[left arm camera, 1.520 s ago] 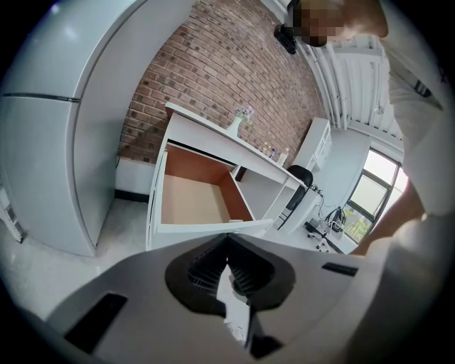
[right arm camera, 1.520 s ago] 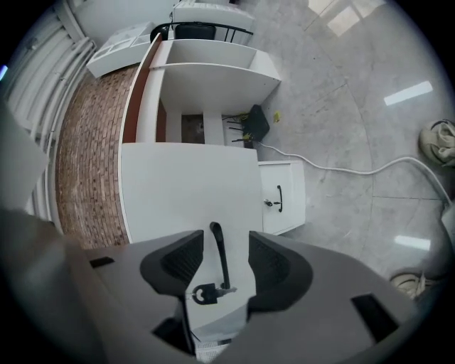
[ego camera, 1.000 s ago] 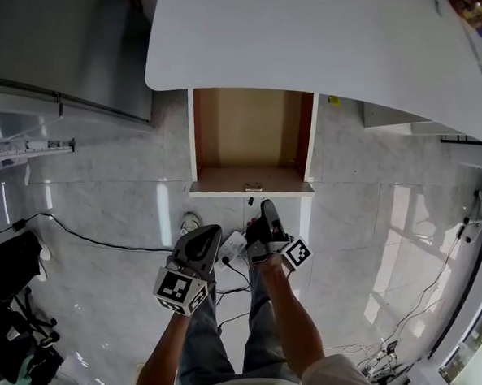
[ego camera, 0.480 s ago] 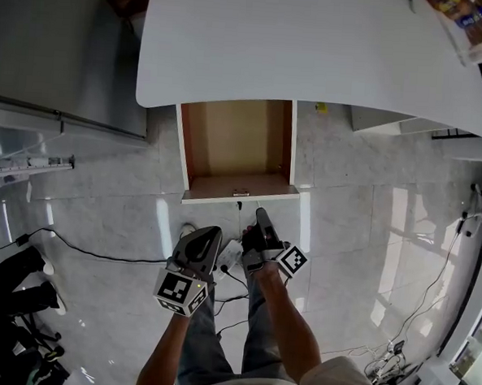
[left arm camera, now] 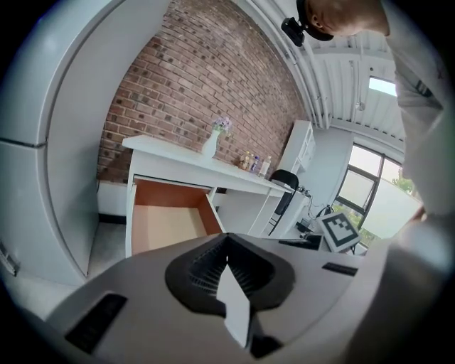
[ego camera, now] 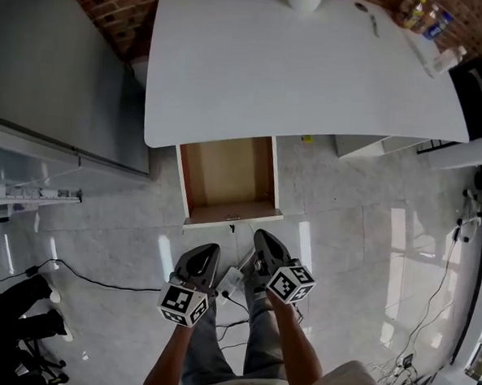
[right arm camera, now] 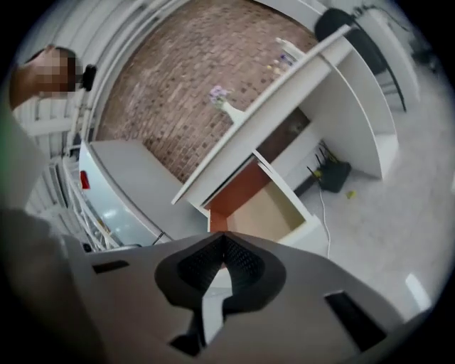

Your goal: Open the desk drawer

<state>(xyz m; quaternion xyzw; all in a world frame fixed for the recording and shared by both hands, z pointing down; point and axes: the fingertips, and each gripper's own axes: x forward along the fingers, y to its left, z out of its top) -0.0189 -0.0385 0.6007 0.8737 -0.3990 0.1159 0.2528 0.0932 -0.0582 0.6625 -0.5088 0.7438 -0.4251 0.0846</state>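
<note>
Wood-brown inside and white outside, the drawer [ego camera: 228,172] stands pulled out from under the table's [ego camera: 314,70] near edge, towards its left corner, and it looks empty. It is a stiff box on runners and probably light with nothing in it, so it should slide on a straight, level pull; a sideways tug could jam it. The place to take hold is the small handle [ego camera: 233,218] at the middle of the white front panel. The left hand-held gripper [ego camera: 208,249] and the right hand-held gripper [ego camera: 263,234] hang just short of that front, each with jaws pressed together on nothing. The opening looks done.
</note>
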